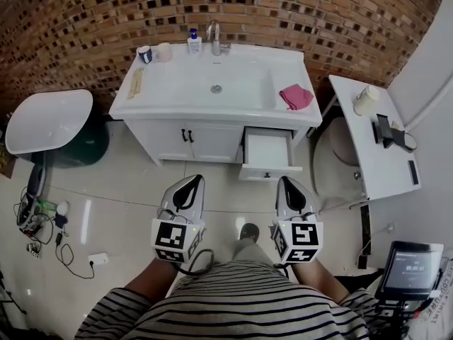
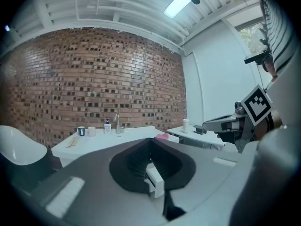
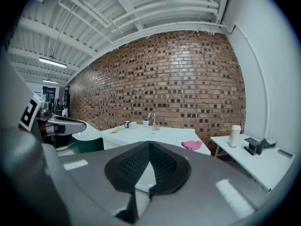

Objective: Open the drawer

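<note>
Drawer (image 1: 267,154) stands pulled out below the right end of the washbasin (image 1: 170,83). Left gripper (image 1: 191,183) and right gripper (image 1: 289,183) hang well clear of the washbasin, both jaws clenched on nothing. Opening step appears complete; no further pull seems required.

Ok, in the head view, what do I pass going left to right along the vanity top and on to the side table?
dark mug → white cup → soap bottle → faucet → pink cloth → white tumbler
</note>
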Demonstrator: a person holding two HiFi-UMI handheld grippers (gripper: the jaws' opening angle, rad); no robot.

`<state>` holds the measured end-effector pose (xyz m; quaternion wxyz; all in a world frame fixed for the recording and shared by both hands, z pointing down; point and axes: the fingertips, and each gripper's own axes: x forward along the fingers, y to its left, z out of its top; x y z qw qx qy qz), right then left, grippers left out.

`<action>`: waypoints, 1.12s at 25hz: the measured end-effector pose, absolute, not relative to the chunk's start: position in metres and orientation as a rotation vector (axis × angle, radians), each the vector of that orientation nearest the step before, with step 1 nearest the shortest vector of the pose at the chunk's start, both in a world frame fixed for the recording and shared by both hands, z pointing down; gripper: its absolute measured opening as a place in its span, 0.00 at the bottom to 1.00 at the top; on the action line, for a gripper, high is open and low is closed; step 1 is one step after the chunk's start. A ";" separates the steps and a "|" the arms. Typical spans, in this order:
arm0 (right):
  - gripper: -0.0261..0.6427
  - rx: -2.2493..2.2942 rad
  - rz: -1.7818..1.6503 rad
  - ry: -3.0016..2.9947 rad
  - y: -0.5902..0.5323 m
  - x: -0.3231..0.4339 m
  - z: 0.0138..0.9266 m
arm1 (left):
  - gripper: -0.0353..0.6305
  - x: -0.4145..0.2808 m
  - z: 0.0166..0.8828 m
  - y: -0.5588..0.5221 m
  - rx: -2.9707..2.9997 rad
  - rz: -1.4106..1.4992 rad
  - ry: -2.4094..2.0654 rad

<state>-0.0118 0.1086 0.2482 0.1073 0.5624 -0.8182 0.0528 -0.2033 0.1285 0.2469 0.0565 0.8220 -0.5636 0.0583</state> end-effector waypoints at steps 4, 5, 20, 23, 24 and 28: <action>0.04 1.687 0.148 -2.408 0.165 -0.045 0.242 | 0.08 -0.223 0.243 0.187 2.531 0.185 -1.690; 0.04 1.681 0.147 -2.409 0.179 -0.052 0.242 | 0.08 -0.227 0.244 0.200 2.529 0.182 -1.685; 0.04 1.533 0.105 -2.399 0.240 -0.063 0.247 | 0.08 -0.211 0.254 0.261 2.437 0.152 -1.673; 0.04 1.515 0.101 -2.407 0.244 -0.057 0.248 | 0.08 -0.202 0.260 0.263 2.420 0.166 -1.674; 0.04 1.512 0.095 -2.410 0.244 -0.055 0.247 | 0.08 -0.199 0.260 0.264 2.419 0.167 -1.676; 0.04 1.509 0.087 -2.422 0.244 -0.049 0.247 | 0.08 -0.192 0.257 0.265 2.428 0.168 -1.691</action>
